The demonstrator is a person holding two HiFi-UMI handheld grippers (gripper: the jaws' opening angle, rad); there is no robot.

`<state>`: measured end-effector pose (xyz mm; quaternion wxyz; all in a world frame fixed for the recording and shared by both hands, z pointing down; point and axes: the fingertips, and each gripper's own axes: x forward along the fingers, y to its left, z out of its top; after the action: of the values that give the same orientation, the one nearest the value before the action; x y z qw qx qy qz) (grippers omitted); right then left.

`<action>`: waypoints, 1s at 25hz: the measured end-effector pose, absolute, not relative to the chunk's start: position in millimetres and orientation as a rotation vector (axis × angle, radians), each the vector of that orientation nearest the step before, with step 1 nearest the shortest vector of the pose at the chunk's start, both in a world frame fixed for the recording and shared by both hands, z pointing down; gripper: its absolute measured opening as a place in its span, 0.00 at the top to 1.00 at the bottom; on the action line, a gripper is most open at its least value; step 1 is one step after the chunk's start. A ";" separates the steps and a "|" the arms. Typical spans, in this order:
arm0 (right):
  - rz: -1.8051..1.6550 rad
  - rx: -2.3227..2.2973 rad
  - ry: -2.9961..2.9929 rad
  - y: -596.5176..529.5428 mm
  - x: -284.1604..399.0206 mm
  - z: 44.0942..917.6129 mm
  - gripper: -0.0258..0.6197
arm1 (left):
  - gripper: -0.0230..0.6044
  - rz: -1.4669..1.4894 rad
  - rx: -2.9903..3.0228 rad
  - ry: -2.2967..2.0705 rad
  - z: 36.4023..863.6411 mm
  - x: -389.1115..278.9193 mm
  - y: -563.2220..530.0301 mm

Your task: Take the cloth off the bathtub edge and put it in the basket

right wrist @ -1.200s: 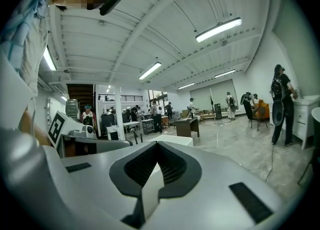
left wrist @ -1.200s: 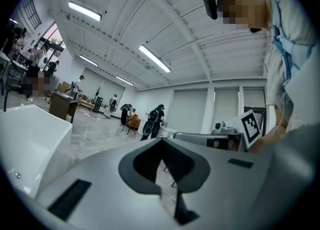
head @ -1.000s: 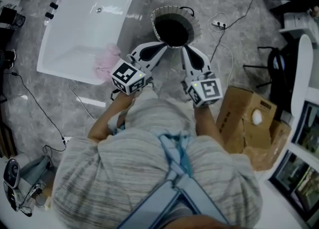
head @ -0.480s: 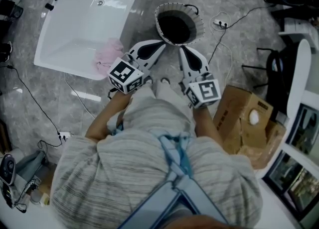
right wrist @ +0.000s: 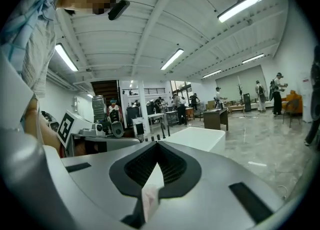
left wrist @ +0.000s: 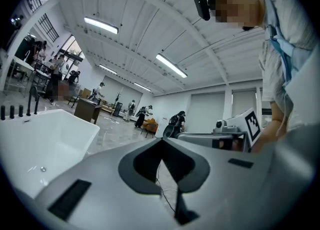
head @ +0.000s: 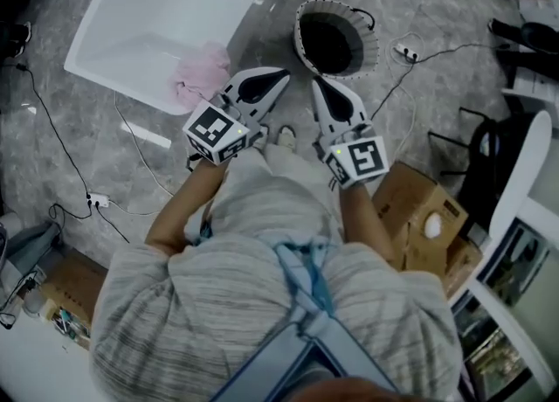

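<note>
**A:** Which step is in hand?

**B:** The approach, I'd judge; the crumpled pink cloth (head: pixel 203 72) lies over the near edge of the white oblong bathtub (head: pixel 144 7), untouched; the round dark basket with the ribbed pale rim (head: pixel 300 38) stands on the floor near the tub.

**A:** And the claws?

**B:** The left gripper (head: pixel 279 74) and right gripper (head: pixel 317 86) are both pinched fully together, holding nothing; the left tip is near the cloth but apart from it.

**A:** Next?

**B:** Spread the left jaws, reach over, pinch a fold.

**A:** Anything different from a second ago?

**B:** Tub and basket sit higher and further right in the head view; the cloth hasn't moved; both claws stayed closed.
</note>
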<state>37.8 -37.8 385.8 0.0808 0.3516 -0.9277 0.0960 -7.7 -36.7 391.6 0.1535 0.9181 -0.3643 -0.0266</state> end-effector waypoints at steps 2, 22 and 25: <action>0.295 0.979 -2.789 -37.2 20.6 393.3 0.96 | 0.96 -0.098 2.609 -1.099 395.2 -23.2 -32.6; 0.323 0.311 -2.863 -9.0 -136.5 463.4 0.96 | 0.96 0.007 2.407 -1.530 462.8 -172.5 18.9; 0.338 0.221 -2.856 -1.9 -153.5 475.0 0.96 | 0.96 0.051 2.390 -1.574 473.7 -185.1 20.5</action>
<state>-153.5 -1.9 475.0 0.1280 0.0759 -0.9820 0.1163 -185.1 20.5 473.7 0.1395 0.8269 -0.5445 0.0176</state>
